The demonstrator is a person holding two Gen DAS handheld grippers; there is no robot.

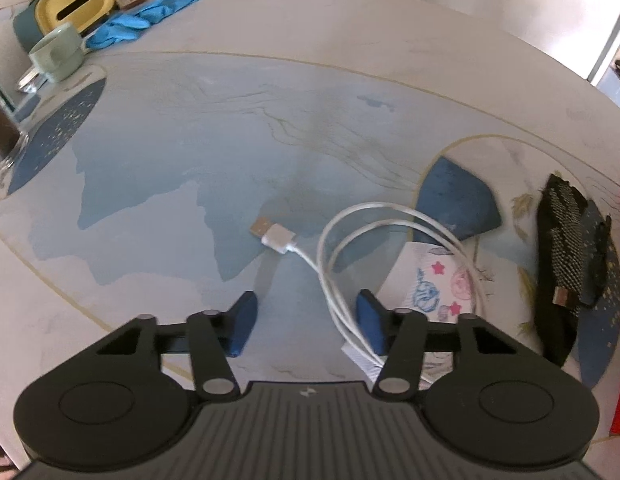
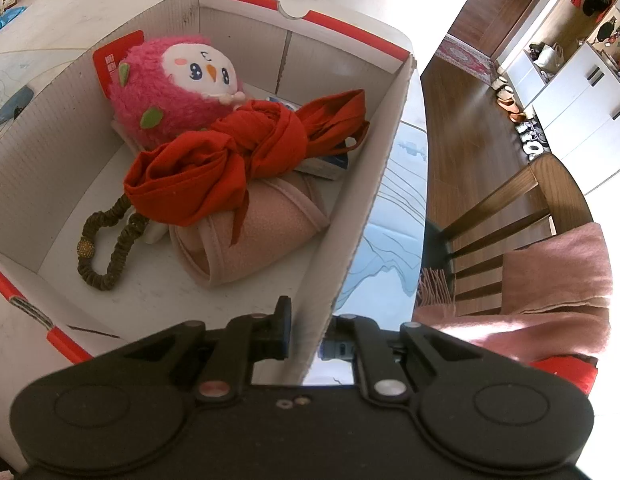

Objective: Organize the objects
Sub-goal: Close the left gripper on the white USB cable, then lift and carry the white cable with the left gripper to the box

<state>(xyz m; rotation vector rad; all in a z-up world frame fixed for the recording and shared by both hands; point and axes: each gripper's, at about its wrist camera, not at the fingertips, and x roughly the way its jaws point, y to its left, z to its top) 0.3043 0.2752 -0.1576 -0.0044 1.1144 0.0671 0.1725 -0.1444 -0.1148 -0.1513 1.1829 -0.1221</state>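
A white USB cable (image 1: 330, 276) lies coiled on the blue-patterned table (image 1: 189, 160), its plug (image 1: 271, 236) pointing left. My left gripper (image 1: 305, 322) hangs low over it, open. The cable strands run along the inner side of the right blue pad (image 1: 370, 320), and the left pad stands well away from them. The cable partly rests on a white packet with cartoon prints (image 1: 426, 280). A black mesh item (image 1: 566, 252) lies to the right. My right gripper (image 2: 310, 336) is shut on the near right wall of the white-and-red cardboard box (image 2: 362, 200).
Inside the box are a pink plush (image 2: 177, 84), a red cloth (image 2: 229, 148), a pink wrap (image 2: 261, 232) and a brown hair band (image 2: 109, 252). A green mug (image 1: 57, 54), yellow tissue box (image 1: 75, 4) and blue gloves (image 1: 145, 16) stand far left. A chair with a pink scarf (image 2: 550, 272) is beside the table.
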